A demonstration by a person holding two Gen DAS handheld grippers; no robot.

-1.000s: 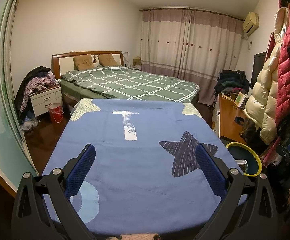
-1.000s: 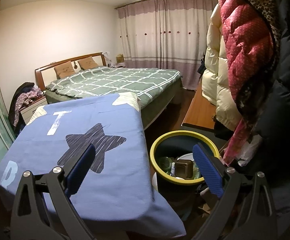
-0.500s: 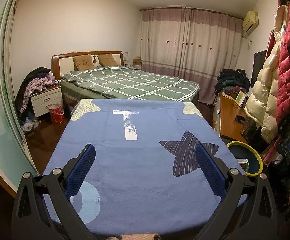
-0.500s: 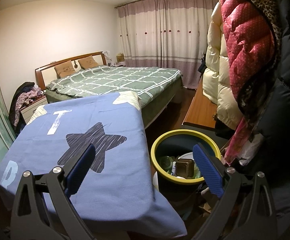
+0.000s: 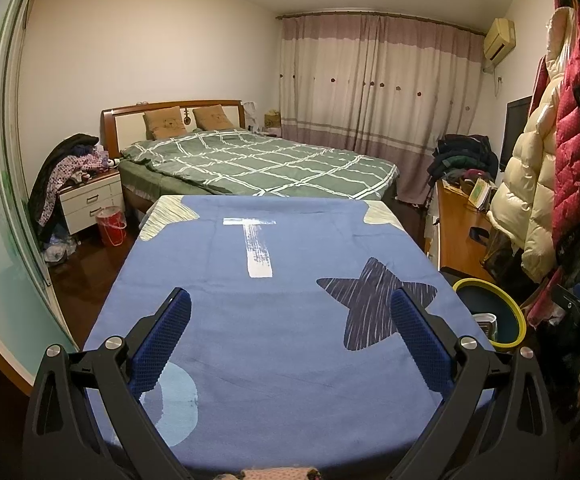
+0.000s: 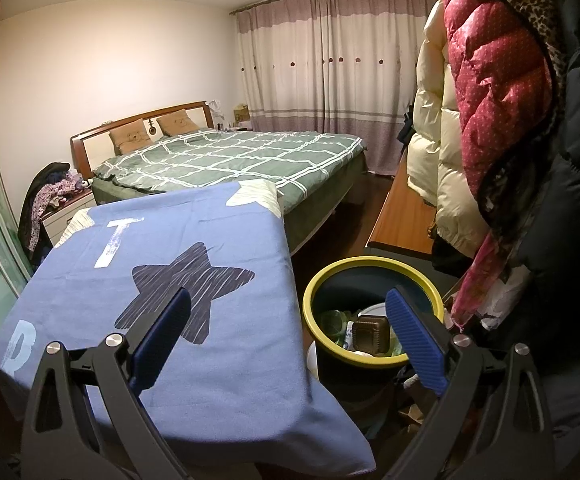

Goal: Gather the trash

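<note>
Splayed left gripper (image 5: 290, 330) above blue cloth (image 5: 281, 304)

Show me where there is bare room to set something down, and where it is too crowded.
The blue cloth is bare from the white T to the near edge, star print included. The green bed cover is bare too. Crowded: the yellow-rimmed bin already holds trash, coats hang right beside it, and clothes bury the nightstand.

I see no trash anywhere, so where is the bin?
The yellow-rimmed bin stands on the floor right of the blue cloth, below the hanging coats.
</note>
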